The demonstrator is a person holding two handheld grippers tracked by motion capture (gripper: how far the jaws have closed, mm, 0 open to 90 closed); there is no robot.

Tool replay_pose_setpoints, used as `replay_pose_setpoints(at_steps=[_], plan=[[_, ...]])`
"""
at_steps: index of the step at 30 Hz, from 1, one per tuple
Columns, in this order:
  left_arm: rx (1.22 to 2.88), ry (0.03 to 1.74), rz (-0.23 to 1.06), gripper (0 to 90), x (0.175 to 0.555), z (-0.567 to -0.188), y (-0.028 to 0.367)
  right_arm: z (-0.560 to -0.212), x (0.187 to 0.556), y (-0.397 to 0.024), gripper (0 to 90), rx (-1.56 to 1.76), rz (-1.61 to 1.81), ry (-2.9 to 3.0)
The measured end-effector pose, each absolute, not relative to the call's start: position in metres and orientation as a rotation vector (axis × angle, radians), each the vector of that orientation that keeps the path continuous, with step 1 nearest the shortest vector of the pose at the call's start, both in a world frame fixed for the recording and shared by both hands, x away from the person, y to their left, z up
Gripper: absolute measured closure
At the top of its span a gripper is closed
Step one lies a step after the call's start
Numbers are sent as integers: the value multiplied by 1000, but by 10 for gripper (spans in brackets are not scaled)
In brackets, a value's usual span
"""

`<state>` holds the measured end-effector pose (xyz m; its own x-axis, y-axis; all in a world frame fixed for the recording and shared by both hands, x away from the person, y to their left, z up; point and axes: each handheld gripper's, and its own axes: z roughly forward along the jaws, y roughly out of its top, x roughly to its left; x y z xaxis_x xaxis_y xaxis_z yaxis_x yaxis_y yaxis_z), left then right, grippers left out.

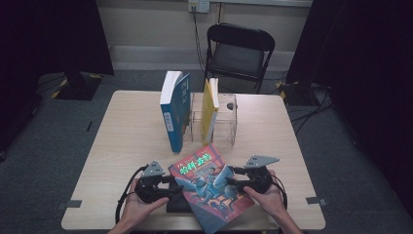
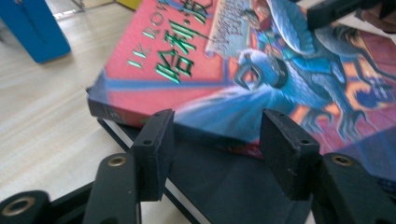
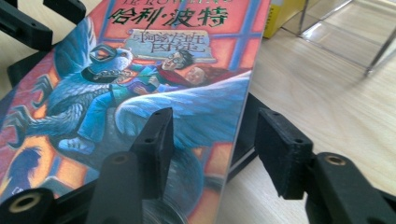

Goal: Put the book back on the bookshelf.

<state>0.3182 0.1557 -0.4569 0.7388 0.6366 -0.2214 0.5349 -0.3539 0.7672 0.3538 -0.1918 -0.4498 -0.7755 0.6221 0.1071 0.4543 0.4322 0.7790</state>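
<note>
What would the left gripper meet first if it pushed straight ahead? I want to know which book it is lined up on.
Most likely the red picture-cover book: the left gripper points at its near edge, jaws open. The black book beneath lies below that line, though depth is unclear.

Looked like a recording lab or studio: black curtains [image 1: 53,34] at both sides, grey carpet [image 1: 44,141], loose cables [image 1: 311,105], a folding chair [image 1: 238,53], one bare wooden counter [image 1: 126,141].
</note>
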Motion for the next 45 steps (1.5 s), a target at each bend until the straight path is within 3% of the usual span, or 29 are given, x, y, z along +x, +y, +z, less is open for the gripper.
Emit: replay_pose_setpoints(at_steps=[18,21,26,37,39,45], plan=[[2019,856,179,520,334,-457,155,-453,346,-188,499,1025,1293,2469],[2019,853,188,513,341,-457,154,-452,342,-185,492,1024,1269,2456],[2019,866,219,410,352,-458,149,-452,335,-180,455,1019,1262,2463],[2003,917,162,406,368,-459,154,-450,327,-173,440,984,1256,2507],[2034,883,177,447,361,-455,152,-451,328,-175,462,989,1266,2497],[2034,880,147,447,348,-456,153,-453,351,-168,299,1041,1248,2461]])
